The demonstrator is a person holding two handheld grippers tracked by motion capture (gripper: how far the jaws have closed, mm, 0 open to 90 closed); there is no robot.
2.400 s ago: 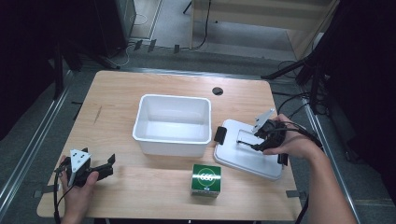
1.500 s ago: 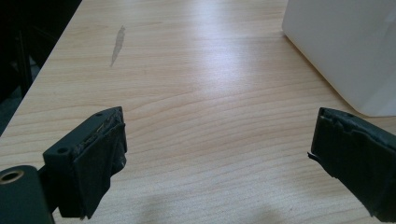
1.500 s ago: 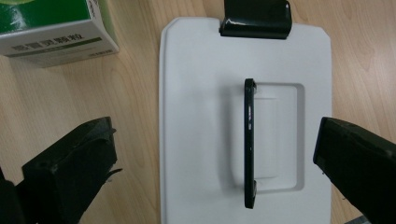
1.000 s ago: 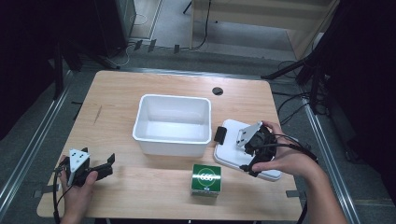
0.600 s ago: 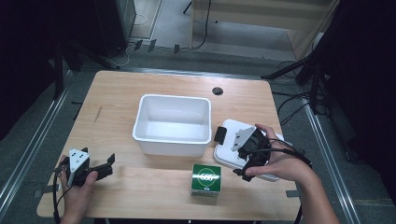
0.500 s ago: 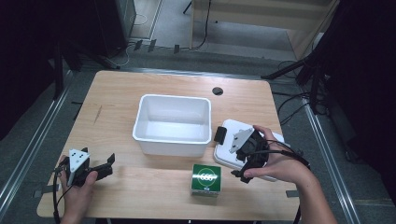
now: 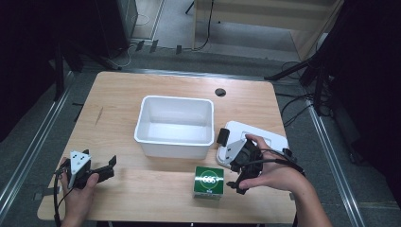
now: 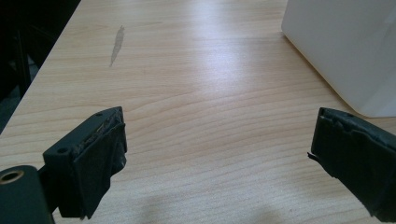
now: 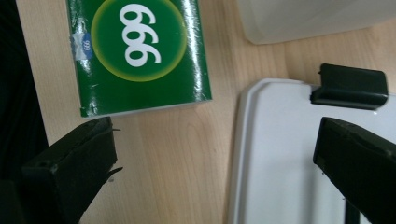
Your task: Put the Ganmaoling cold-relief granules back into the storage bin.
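A white open bin (image 7: 174, 125) stands mid-table, and its corner (image 8: 345, 46) shows at the upper right of the left gripper view. Its white lid (image 7: 267, 139) lies flat to the right, with a black clip (image 9: 350, 86) on its edge. A green box (image 7: 208, 181) marked 999 sits near the front edge. My right gripper (image 7: 235, 171) is open and low over the gap between the green box (image 9: 140, 51) and the lid (image 9: 289, 158), holding nothing (image 9: 215, 172). My left gripper (image 7: 109, 169) rests open at the front left, over bare wood (image 8: 217, 154).
The wooden table (image 7: 142, 90) has a round black cable hole (image 7: 220, 91) at the back. A dark smudge (image 8: 117, 43) marks the wood on the left. Black stands and cables crowd the floor to the right of the table.
My right gripper has come off the lid, moving left and toward the front edge, and now sits beside the green box. The left gripper has stayed put.
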